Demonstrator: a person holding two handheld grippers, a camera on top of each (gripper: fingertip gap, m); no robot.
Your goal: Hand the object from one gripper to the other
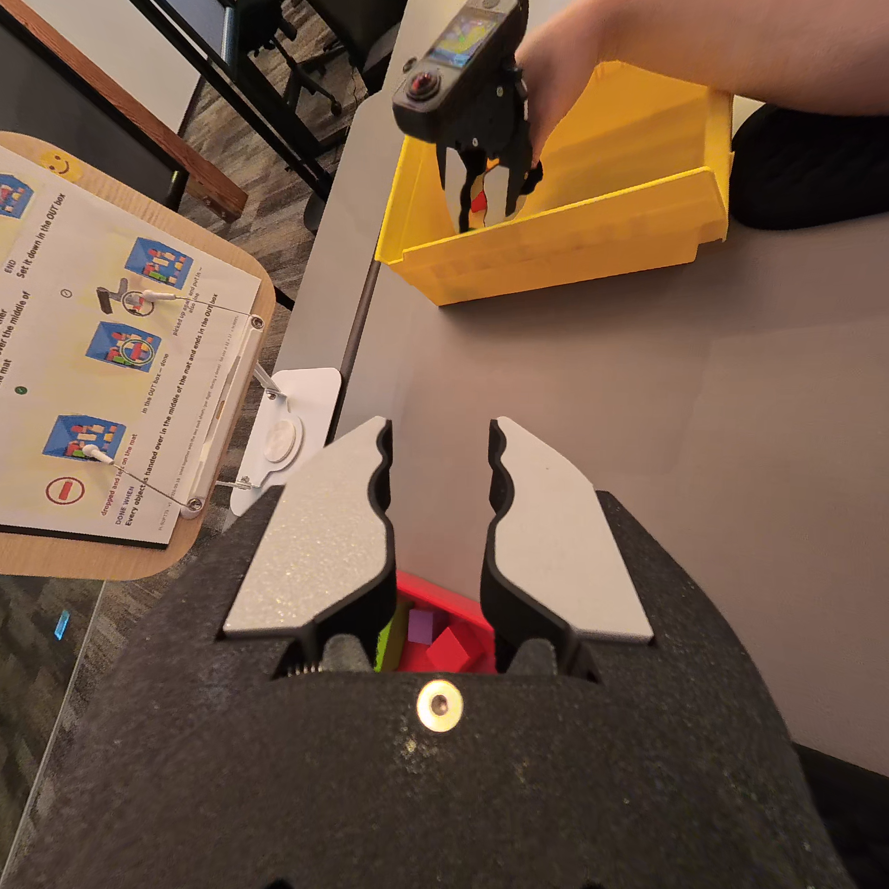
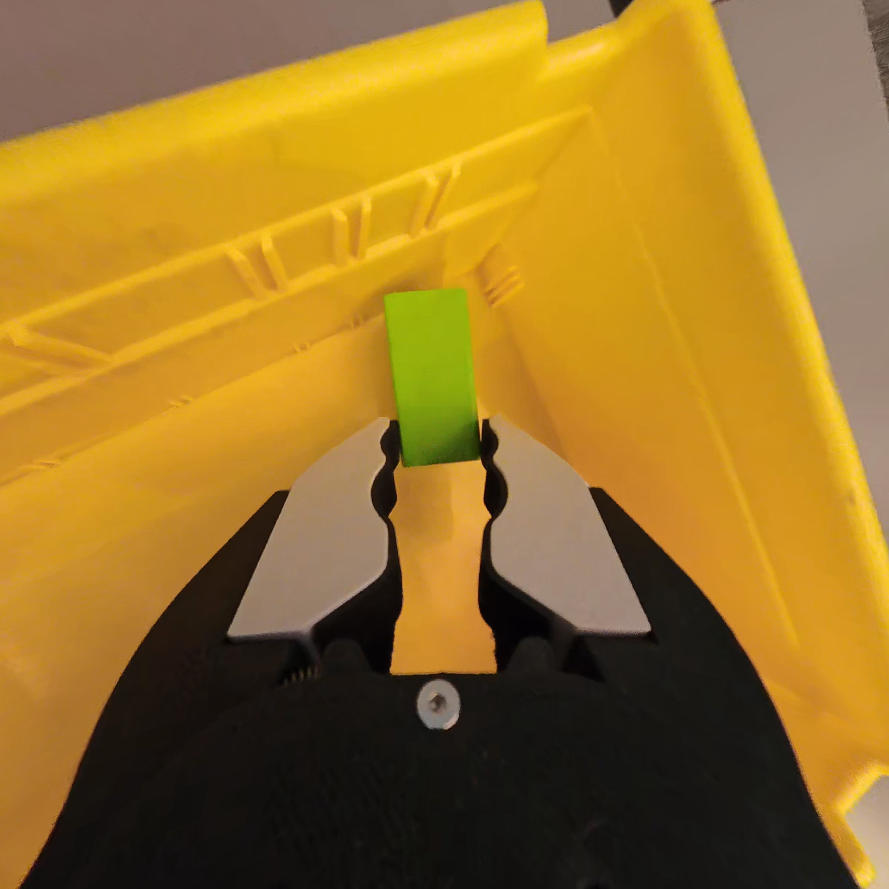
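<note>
Right wrist view: a smooth green rectangular block (image 2: pixel 433 380) is clamped by the right gripper (image 2: pixel 438 433) inside the ribbed yellow plastic bin (image 2: pixel 625 336), near its far corner. The left gripper (image 1: pixel 440 428) is held spread, empty, over the grey table (image 1: pixel 673 409).

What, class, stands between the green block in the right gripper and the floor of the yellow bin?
Nothing visible. The right gripper holds the green block by its near end, already inside the yellow bin. Only bare bin floor and wall show beyond it.

An office: grey desk (image 1: pixel 625 385), swivel chairs (image 1: pixel 308 72), carpet tiles (image 1: pixel 48 649), propped instruction sheet (image 1: pixel 120 361).
</note>
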